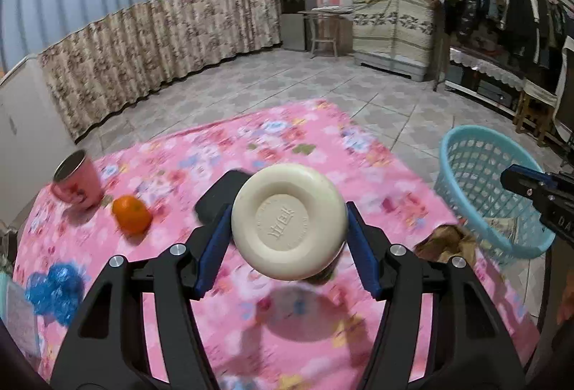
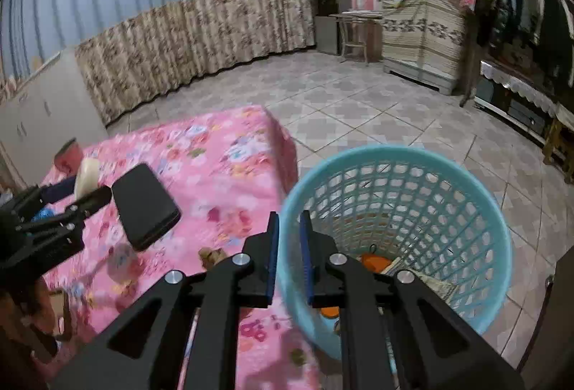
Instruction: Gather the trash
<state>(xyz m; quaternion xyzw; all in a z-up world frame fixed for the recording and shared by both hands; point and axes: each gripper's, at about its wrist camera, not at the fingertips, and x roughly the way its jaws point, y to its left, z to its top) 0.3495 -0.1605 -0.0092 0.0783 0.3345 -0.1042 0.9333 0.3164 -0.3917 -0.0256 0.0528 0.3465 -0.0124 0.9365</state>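
My left gripper [image 1: 288, 223] is shut on a cream plastic cup [image 1: 290, 220], its embossed base facing the camera, held above the pink floral tablecloth [image 1: 186, 160]. The cup also shows in the right wrist view [image 2: 86, 176]. My right gripper [image 2: 288, 221] is shut on the near rim of the light blue mesh basket [image 2: 398, 221], which holds orange and paper scraps. The basket sits off the table's right edge in the left wrist view [image 1: 484, 189], where the right gripper's fingers [image 1: 520, 182] reach it. A brown crumpled wrapper [image 1: 445, 243] lies at the table's right edge.
On the cloth: a pink mug [image 1: 77, 182], an orange [image 1: 131, 213], a blue crumpled bag [image 1: 55, 288] and a black phone [image 2: 143, 205]. A white cabinet [image 1: 21, 124] stands left. Tiled floor, a covered chest [image 1: 393, 28] and a clothes rack [image 1: 509, 6] lie beyond.
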